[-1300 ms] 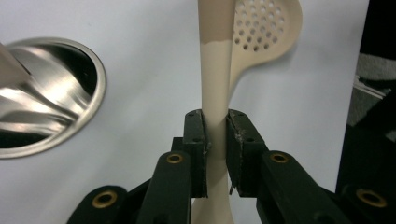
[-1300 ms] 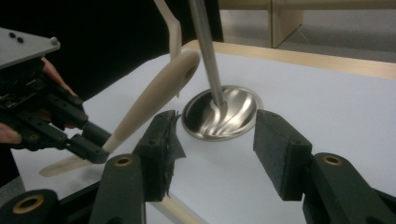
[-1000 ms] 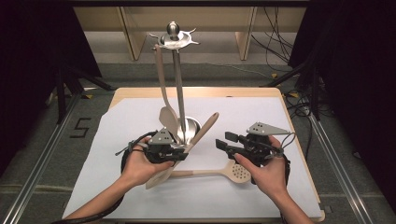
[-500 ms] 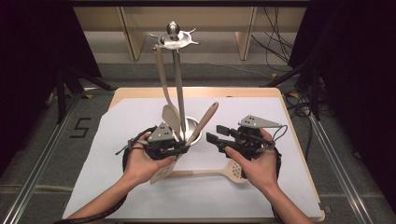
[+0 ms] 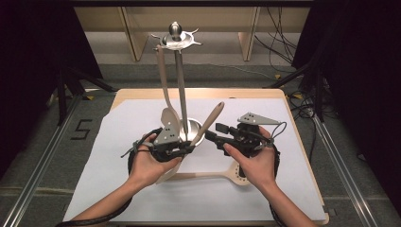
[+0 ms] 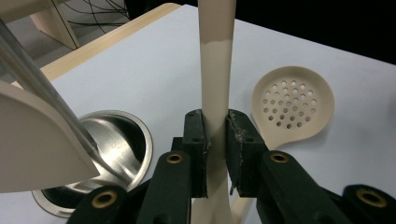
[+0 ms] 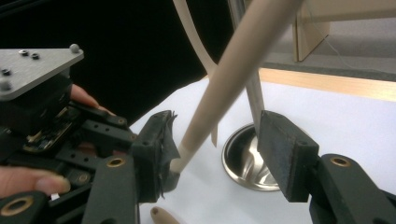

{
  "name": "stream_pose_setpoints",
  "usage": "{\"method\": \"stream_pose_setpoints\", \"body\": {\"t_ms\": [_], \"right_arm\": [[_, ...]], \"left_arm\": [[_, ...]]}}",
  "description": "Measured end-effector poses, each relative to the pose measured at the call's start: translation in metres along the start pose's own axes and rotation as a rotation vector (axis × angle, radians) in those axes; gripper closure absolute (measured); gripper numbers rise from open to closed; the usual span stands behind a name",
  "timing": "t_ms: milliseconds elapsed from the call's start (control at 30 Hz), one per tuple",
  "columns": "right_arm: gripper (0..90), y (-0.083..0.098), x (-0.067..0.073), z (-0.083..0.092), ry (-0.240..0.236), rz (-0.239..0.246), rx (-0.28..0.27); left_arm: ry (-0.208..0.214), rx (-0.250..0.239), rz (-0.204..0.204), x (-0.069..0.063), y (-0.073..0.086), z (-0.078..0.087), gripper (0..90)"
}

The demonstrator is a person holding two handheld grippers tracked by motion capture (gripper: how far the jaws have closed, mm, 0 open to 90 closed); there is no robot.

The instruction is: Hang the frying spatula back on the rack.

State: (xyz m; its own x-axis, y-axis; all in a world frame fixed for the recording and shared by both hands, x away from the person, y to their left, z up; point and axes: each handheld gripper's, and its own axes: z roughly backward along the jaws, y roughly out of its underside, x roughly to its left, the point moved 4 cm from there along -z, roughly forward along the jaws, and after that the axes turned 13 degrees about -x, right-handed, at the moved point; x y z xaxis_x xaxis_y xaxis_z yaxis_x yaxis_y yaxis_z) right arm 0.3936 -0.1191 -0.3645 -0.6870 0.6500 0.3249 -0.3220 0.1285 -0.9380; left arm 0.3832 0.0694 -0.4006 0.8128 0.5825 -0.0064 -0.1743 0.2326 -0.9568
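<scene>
**Left Gripper Holds a Beige Utensil Beside the Steel Stand**

Clamping on a long beige utensil with a tan upper handle (image 6: 214, 93), the left gripper (image 5: 176, 149) sits just in front of the round steel base (image 5: 191, 130) of the tall metal hanging stand (image 5: 180, 75). In the left gripper view both black pads press flat against the narrow beige shaft, one on each side, so the jaws stand narrow and closed on it. In the high view the tan handle end tilts up and to the right, leaning away from the stand's pole.

The right gripper (image 5: 213, 132) hovers just right of that handle, its jaws pointing toward the stand. In the right gripper view its two black pads stand wide apart; the slanted handle (image 7: 233, 74) passes between them, close by the left-hand pad, though whether it touches that pad cannot be told. The far pad is clear of it.

A beige perforated skimmer spoon (image 6: 293, 103) lies flat on the white paper sheet (image 5: 123, 137) that covers the wooden table (image 5: 293, 127), near the right hand (image 5: 255, 165). A beige spatula (image 5: 166, 94) hangs from the stand's top ring, its blade low beside the pole and above the left hand (image 5: 150, 165).
</scene>
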Motion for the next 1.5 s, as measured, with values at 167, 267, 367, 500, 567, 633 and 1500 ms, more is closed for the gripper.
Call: {"method": "stream_pose_setpoints", "body": {"t_ms": [167, 267, 367, 500, 567, 633, 1500], "right_arm": [[52.5, -0.004, 0.003, -0.009, 0.029, 0.008, -0.031], [58.2, -0.006, 0.004, -0.013, 0.052, -0.015, -0.036], [61.9, -0.006, 0.003, -0.012, 0.064, -0.017, -0.028], [67.2, -0.009, 0.002, -0.01, 0.067, -0.022, -0.038], [68.0, -0.011, 0.003, -0.009, 0.063, -0.019, -0.042], [69.7, -0.013, 0.004, -0.007, 0.05, -0.018, -0.053], [74.8, -0.032, 0.018, 0.012, -0.374, 0.085, 0.012]], "left_arm": [[-0.012, 0.011, -0.034, -0.003, -0.001, -0.001, 78.1], [-0.019, 0.004, -0.047, -0.005, -0.002, -0.004, 78.0], [-0.025, 0.011, -0.035, -0.006, -0.002, -0.005, 77.9], [-0.027, 0.021, -0.061, -0.007, -0.004, -0.006, 77.9], [-0.015, 0.009, -0.061, -0.008, -0.006, -0.008, 77.8], [-0.014, -0.003, -0.057, -0.01, -0.008, -0.01, 77.6], [0.422, -0.13, 0.095, -0.013, -0.032, -0.006, 57.2]]}}
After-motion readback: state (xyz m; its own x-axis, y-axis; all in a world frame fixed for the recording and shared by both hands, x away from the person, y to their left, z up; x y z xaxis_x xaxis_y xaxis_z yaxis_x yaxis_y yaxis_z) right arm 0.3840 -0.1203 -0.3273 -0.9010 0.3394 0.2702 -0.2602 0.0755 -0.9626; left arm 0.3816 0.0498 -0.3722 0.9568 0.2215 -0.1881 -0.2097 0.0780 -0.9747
